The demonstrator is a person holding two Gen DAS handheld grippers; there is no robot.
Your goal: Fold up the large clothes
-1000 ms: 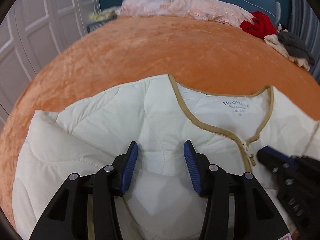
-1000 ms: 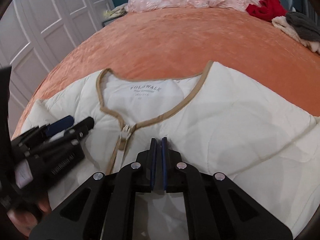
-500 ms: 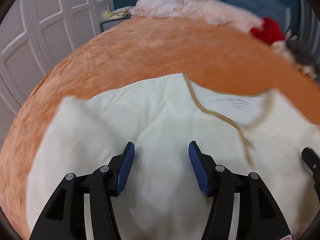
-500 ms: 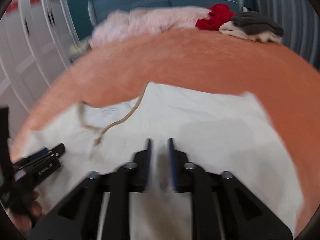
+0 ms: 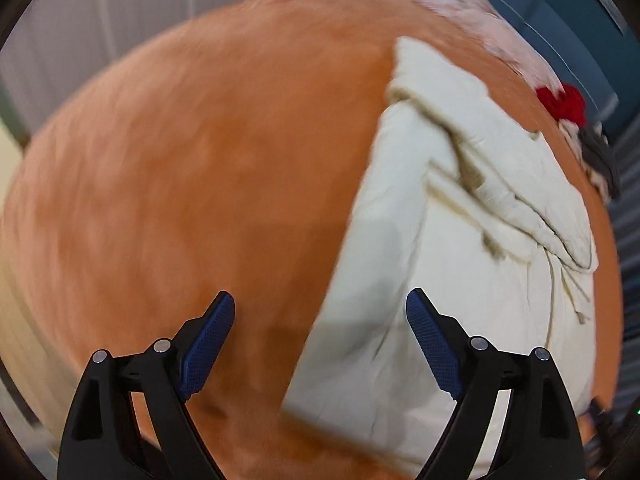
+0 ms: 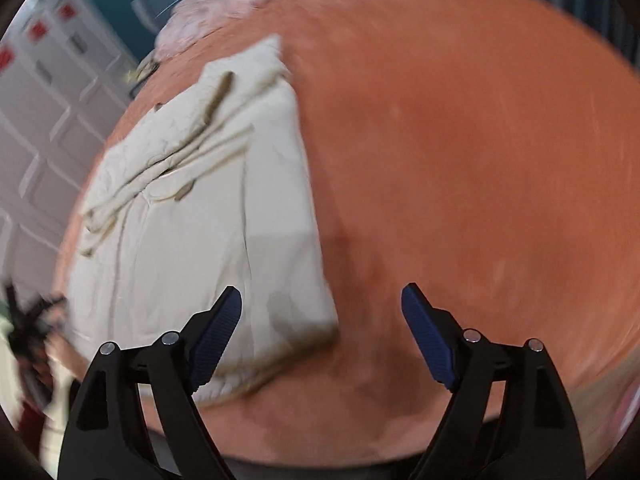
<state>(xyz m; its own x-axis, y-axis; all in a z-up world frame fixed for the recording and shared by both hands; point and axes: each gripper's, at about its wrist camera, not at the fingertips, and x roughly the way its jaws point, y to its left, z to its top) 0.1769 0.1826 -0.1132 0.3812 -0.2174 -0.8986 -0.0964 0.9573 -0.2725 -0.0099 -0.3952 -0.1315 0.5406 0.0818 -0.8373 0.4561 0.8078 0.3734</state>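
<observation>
A cream quilted jacket (image 5: 452, 240) with tan trim lies on the orange bedspread (image 5: 192, 168), its upper part bunched in folds. In the left wrist view my left gripper (image 5: 320, 332) hangs over the jacket's left edge near a lower corner, its jaws opening wide with nothing pressed between the pads. In the right wrist view the jacket (image 6: 192, 216) fills the left half. My right gripper (image 6: 322, 324) hovers over its near right corner, jaws also opening and not gripping the cloth. Both views are motion-blurred.
A pink blanket (image 5: 452, 8), a red garment (image 5: 564, 104) and a grey one (image 5: 600, 156) lie at the bed's far side. White cupboard doors (image 6: 44, 112) stand to the left. The other gripper (image 6: 28, 320) shows at the right wrist view's left edge.
Both grippers have swung apart sideways, from over the jacket's neckline and chest to its outer edges. The right gripper went from shut to wide open; the left one spread wider. The views have rolled.
</observation>
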